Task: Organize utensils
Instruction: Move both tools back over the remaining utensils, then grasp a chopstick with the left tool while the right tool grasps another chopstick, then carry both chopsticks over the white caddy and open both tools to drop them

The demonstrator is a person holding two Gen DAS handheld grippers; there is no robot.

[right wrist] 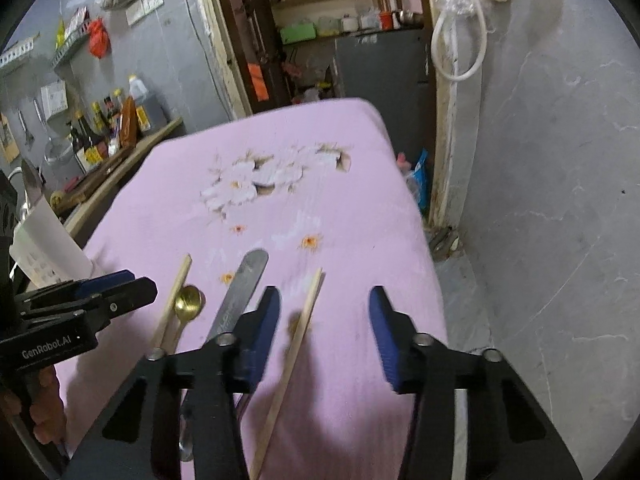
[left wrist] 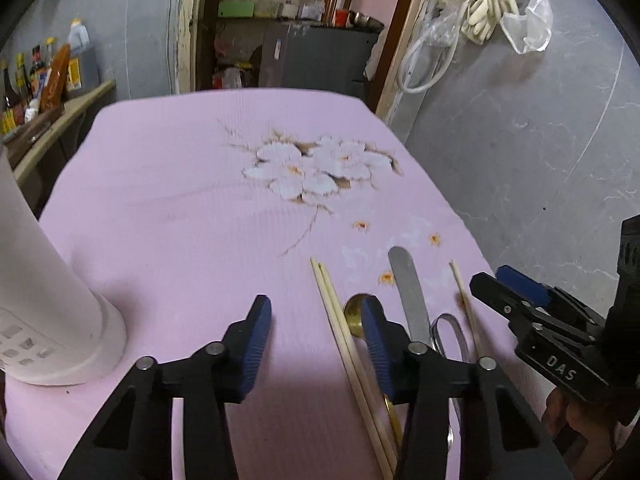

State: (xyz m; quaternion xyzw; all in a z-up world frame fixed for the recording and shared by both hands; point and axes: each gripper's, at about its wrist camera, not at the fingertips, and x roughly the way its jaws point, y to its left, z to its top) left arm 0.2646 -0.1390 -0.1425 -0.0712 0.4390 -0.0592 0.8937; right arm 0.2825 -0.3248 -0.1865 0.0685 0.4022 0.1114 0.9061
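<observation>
Lower centre, right gripper (right wrist: 324,336) spread over lone chopstick (right wrist: 292,344) — left gripper (left wrist: 316,340) spread too; thin stick may roll from the pinch.

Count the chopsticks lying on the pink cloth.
3: a touching pair left of the gold spoon, and a single one right of the knife. Grippers may hide others.

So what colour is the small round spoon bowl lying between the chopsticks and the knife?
Brass gold, on the small round-bowled spoon; clearest in the right wrist view.
</observation>
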